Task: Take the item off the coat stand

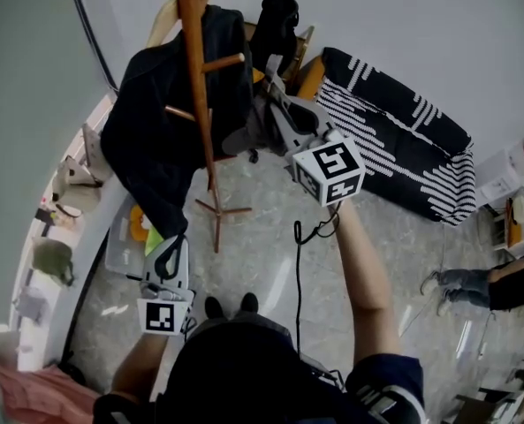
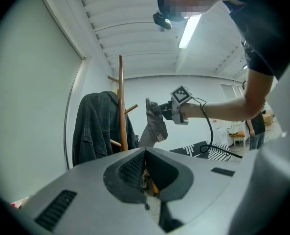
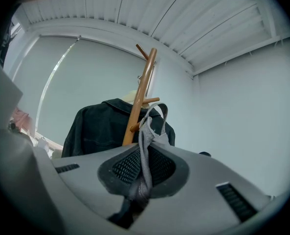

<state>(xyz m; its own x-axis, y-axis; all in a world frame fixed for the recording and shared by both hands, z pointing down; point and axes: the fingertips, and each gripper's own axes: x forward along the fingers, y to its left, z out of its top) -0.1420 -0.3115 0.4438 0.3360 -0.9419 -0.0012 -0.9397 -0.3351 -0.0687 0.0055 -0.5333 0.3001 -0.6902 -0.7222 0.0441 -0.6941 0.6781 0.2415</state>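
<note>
A wooden coat stand [image 1: 193, 78] carries a dark denim jacket [image 1: 151, 140] on its left side. My right gripper [image 1: 268, 100] is shut on a grey fabric item [image 1: 260, 129] just right of the pole. In the left gripper view the grey item [image 2: 154, 126] hangs from the right gripper [image 2: 160, 110], a little apart from the end of a peg on the stand [image 2: 121, 111]. In the right gripper view the grey fabric [image 3: 145, 146] runs up between the jaws, in front of the stand [image 3: 142, 89] and jacket [image 3: 103, 126]. My left gripper [image 1: 167, 253] hangs low below the jacket, shut and empty.
A black sofa with white stripes [image 1: 403, 140] stands at the right. A white ledge [image 1: 58, 237] with small things on it runs along the left wall. Another person's legs [image 1: 474, 283] show at the right edge. A chair [image 1: 288, 38] stands behind the coat stand.
</note>
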